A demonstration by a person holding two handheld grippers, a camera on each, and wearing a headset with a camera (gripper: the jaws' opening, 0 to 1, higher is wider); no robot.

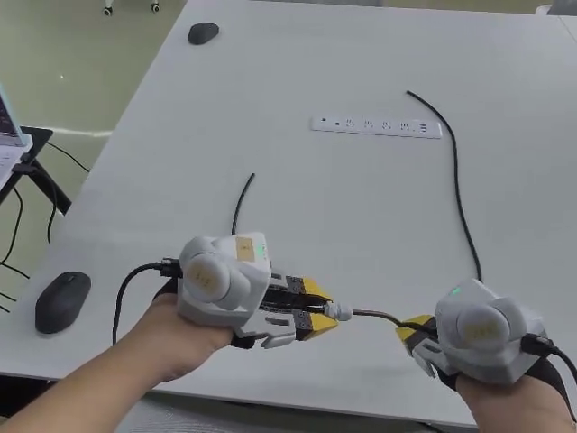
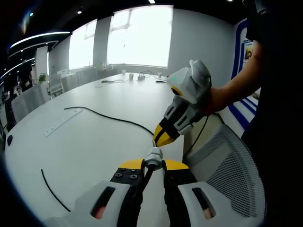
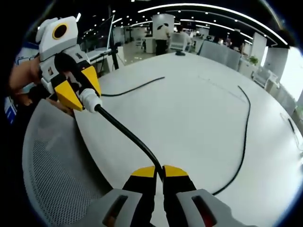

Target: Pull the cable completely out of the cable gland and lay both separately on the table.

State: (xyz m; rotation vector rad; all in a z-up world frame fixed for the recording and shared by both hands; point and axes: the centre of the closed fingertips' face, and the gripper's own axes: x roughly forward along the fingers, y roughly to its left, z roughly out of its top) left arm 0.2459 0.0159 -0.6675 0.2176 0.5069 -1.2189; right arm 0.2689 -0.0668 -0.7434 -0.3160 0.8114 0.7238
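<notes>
A white cable gland (image 1: 338, 312) (image 2: 153, 157) (image 3: 91, 100) is clamped in my left gripper (image 1: 323, 307) (image 2: 152, 165) (image 3: 80, 94), which is shut on it near the table's front edge. From the gland a black cable (image 1: 374, 315) (image 3: 128, 135) runs taut to my right gripper (image 1: 410, 329) (image 3: 158, 171) (image 2: 163, 137), shut on it a short way off. Beyond the right gripper the cable's long part (image 1: 458, 189) (image 3: 245, 137) (image 2: 109, 116) curves away across the table. A short cable end (image 1: 242, 203) (image 2: 52, 189) comes out from behind the left gripper.
A white power strip (image 1: 377, 126) (image 2: 61, 123) lies mid-table. One black mouse (image 1: 62, 300) sits at the left front corner, another (image 1: 203, 32) at the far left. The white table (image 1: 361, 216) ends just under both grippers, with a grey mesh chair (image 3: 52, 179) (image 2: 227, 161) below.
</notes>
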